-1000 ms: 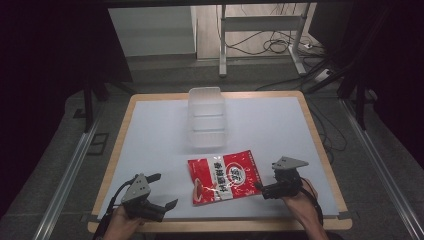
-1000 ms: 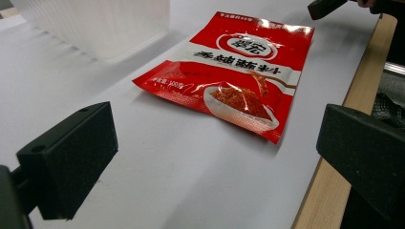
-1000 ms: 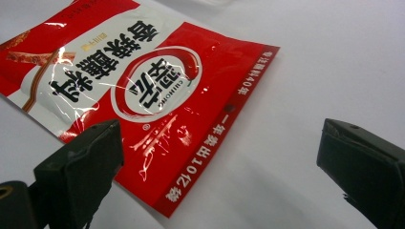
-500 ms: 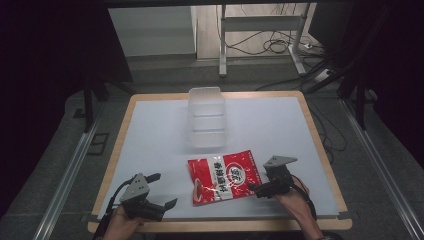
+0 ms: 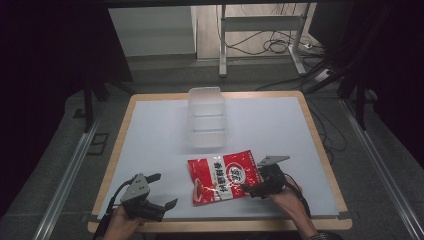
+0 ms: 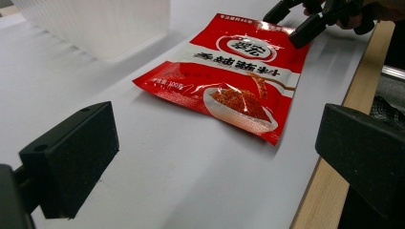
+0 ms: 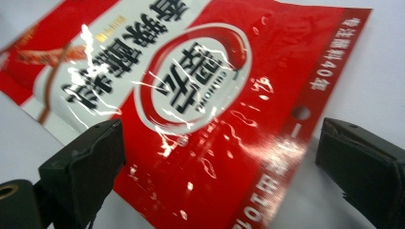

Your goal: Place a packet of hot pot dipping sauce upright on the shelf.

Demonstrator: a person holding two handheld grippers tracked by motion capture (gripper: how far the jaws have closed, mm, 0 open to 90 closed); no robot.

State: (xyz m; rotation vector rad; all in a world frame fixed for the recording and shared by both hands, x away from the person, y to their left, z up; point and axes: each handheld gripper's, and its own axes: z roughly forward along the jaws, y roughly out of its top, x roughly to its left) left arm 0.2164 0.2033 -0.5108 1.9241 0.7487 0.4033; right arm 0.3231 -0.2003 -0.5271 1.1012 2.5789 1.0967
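Observation:
A red seasoning packet (image 5: 222, 176) with a white label band lies flat on the white table (image 5: 150, 130), near the front edge. My right gripper (image 5: 255, 182) is open at the packet's right end, with one jaw on each side of that edge. In the right gripper view the packet (image 7: 200, 95) fills the space between the jaws of the right gripper (image 7: 219, 157), which do not clamp it. My left gripper (image 5: 164, 190) stands open at the front left, with nothing between its jaws. In the left gripper view, the left gripper (image 6: 215, 152) points at the packet (image 6: 229, 71), with the right gripper (image 6: 305, 19) beyond it.
A clear plastic container (image 5: 206, 117) stands upright behind the packet at the table's middle; its wall (image 6: 95, 24) also shows in the left gripper view. The wooden rim (image 5: 320, 150) borders the white surface. Cables and a metal stand lie on the floor beyond.
My right gripper has slid left, and its open jaws now straddle the packet's right edge. The left gripper and the packet have stayed put.

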